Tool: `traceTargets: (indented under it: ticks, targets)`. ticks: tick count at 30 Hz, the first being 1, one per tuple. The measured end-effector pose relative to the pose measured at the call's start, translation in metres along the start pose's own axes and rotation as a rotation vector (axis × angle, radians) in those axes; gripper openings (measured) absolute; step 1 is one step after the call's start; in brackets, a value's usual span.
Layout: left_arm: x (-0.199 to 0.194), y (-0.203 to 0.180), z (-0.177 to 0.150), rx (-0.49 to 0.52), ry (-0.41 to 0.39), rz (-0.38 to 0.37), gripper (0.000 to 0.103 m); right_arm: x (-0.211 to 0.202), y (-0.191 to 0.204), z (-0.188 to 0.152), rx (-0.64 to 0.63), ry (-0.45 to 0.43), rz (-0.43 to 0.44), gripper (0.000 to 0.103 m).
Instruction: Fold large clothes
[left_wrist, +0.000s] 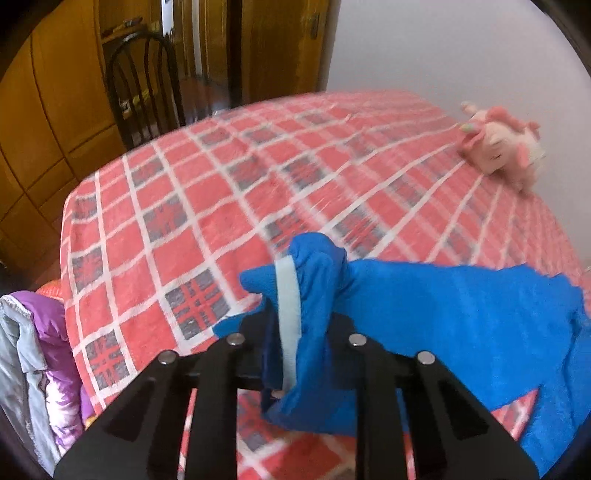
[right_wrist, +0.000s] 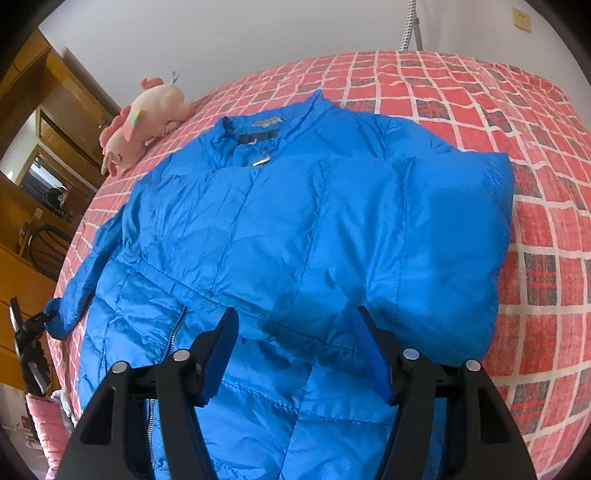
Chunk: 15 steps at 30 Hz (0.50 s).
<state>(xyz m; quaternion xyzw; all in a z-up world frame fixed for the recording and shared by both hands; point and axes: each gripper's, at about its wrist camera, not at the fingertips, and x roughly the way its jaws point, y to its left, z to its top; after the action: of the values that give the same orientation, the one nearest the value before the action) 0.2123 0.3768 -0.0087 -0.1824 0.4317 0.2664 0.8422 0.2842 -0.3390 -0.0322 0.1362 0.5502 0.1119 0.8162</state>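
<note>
A blue puffer jacket (right_wrist: 295, 229) lies front up on the bed, collar toward the far wall. Its right sleeve is folded over the chest. Its left sleeve (right_wrist: 85, 273) stretches out to the left edge of the bed. My left gripper (left_wrist: 295, 325) is shut on the cuff of that sleeve (left_wrist: 314, 288) and holds it above the bed; the sleeve (left_wrist: 461, 314) trails off to the right. My right gripper (right_wrist: 295, 332) is open and empty, just above the jacket's lower front, with its blue fingertips (right_wrist: 219, 350) apart.
The bed has a red plaid blanket (left_wrist: 184, 229), also in the right wrist view (right_wrist: 535, 258). A pink plush toy (right_wrist: 144, 118) lies near the jacket's collar by the wall, also in the left wrist view (left_wrist: 502, 147). A dark chair (left_wrist: 144, 85) and wooden wardrobes stand beyond the bed. Purple and grey clothes (left_wrist: 40, 362) hang at the left.
</note>
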Motion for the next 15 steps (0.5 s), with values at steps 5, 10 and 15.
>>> traceTargets:
  ticks: [5,10,15]
  targets:
    - [-0.043,-0.039,0.003,0.047,-0.101,-0.091,0.016,0.000,-0.001,0.000,0.008,-0.001,-0.001,0.064]
    - [-0.084,-0.108,-0.002,0.151,-0.156,-0.236,0.016,-0.001,-0.002,0.000,0.007,-0.002,-0.001,0.064]
    - [-0.108,-0.204,-0.024,0.313,-0.159,-0.392,0.016,-0.004,-0.004,0.001,0.008,-0.015,-0.005,0.064]
